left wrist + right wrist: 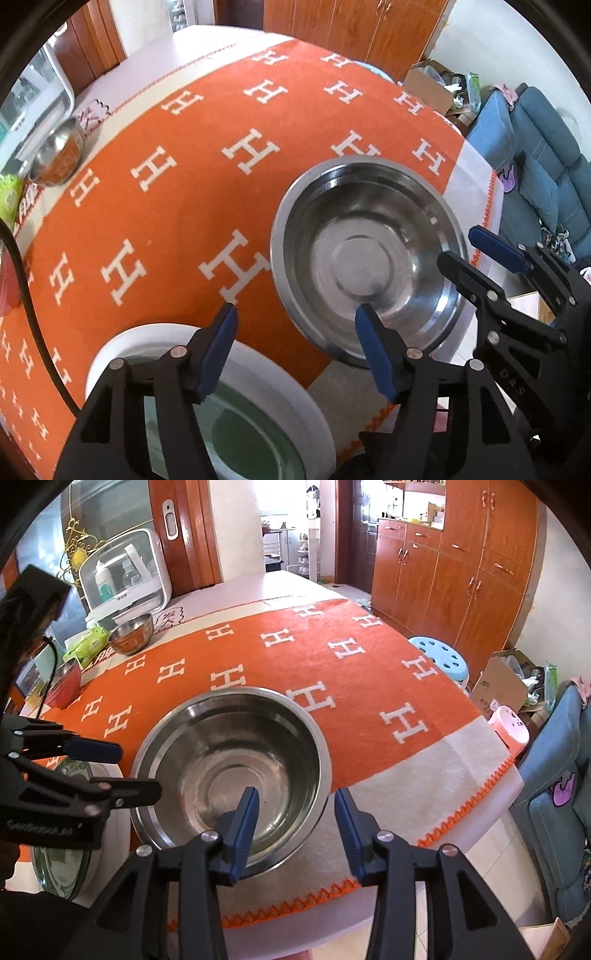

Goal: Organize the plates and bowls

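A large steel bowl (pixel 369 254) (pixel 229 768) sits on the orange H-patterned cloth (pixel 166 206) near the table's front edge. My right gripper (pixel 295 797) is open; its left finger hangs inside the bowl and its right finger outside, so the jaws straddle the near rim. It also shows in the left wrist view (pixel 461 247). My left gripper (pixel 295 314) is open and empty, above a white plate with a green centre (pixel 273 384) (pixel 70 864) left of the bowl. It shows in the right wrist view (pixel 129 768).
A small steel bowl (pixel 132 637) (pixel 59 151) and a red bowl (pixel 66 681) stand at the table's far left, by a green packet (pixel 88 642) and a white appliance (pixel 125 574). A blue stool (pixel 439 657), pink bin (pixel 511 729), cardboard box (pixel 506 679) and blue sofa (pixel 532 155) flank the table's right.
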Motion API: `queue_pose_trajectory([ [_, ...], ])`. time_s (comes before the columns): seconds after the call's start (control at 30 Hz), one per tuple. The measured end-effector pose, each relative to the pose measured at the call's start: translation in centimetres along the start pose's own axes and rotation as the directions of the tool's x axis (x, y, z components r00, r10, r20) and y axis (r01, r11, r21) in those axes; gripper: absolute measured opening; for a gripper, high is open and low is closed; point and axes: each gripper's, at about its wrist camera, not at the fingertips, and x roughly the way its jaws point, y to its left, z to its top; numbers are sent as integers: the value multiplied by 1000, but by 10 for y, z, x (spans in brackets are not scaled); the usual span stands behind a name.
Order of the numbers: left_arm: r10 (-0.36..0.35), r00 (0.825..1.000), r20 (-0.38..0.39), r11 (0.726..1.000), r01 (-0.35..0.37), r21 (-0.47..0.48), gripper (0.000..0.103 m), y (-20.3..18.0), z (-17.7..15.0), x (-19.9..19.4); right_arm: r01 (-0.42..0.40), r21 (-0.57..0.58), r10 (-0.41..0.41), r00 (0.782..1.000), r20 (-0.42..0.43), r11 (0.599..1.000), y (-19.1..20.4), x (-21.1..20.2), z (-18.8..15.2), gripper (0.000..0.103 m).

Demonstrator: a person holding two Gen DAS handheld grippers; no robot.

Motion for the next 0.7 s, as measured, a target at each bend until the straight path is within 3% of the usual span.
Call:
queue_pose_trajectory([
  [0.17,8,999,50,1000,-7,-9,69,8,-5,-24,13,7,-13,999,34,1000,6,-9,6,47],
  [0.37,71,989,130,997,-67,-36,76,29,-22,-63,18,4,-18,996,86,1000,24,-22,13,53],
  [0.53,118,978,172,989,-99,-112,76,61,-44,-92,-4,-5,5,993,118,1000,48,-35,17,55],
  [0.7,187,963,194,969,-148,-199,77,97,-72,-117,-54,-6,54,987,152,999,77,-46,23,67],
])
